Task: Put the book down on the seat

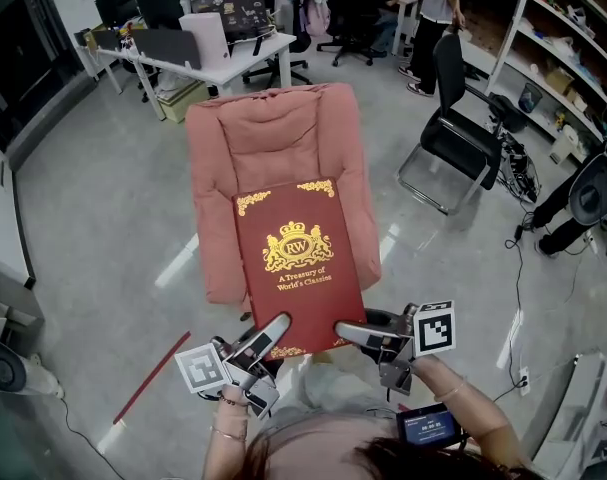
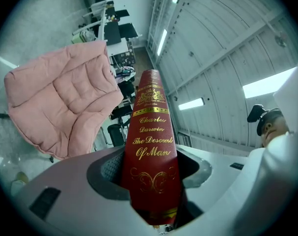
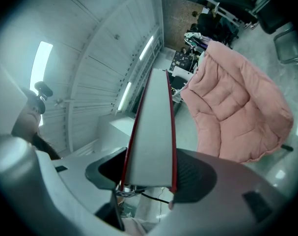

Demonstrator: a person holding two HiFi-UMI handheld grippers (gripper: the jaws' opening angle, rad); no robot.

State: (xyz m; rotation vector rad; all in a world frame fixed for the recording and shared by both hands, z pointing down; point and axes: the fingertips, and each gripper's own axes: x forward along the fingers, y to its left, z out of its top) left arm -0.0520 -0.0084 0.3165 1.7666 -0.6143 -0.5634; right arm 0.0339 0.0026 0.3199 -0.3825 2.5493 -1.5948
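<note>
2 grippers pinch the red book (image 1: 298,258) at its 6 o'clock edge: left gripper (image 1: 270,336) on the spine, right gripper (image 1: 351,332) on the pages. It hangs over the pink seat (image 1: 273,133); an uneven release could slide it floorward.

**Materials and finishes**

Book (image 1: 298,263): deep red cover with a fine pebbled grain like leatherette, low sheen; shiny gilt stamped lettering and ornament. Page block (image 3: 151,132): pale, smooth, matt. Seat (image 1: 273,153): pink cloth, quilted, soft, matt. Left tool (image 1: 268,336) and right tool (image 1: 361,334): pale grey plastic, smooth, matt; pads (image 2: 109,168) dark, finely textured. Floor (image 1: 93,218): grey, smooth, glossy, mirroring light.
</note>
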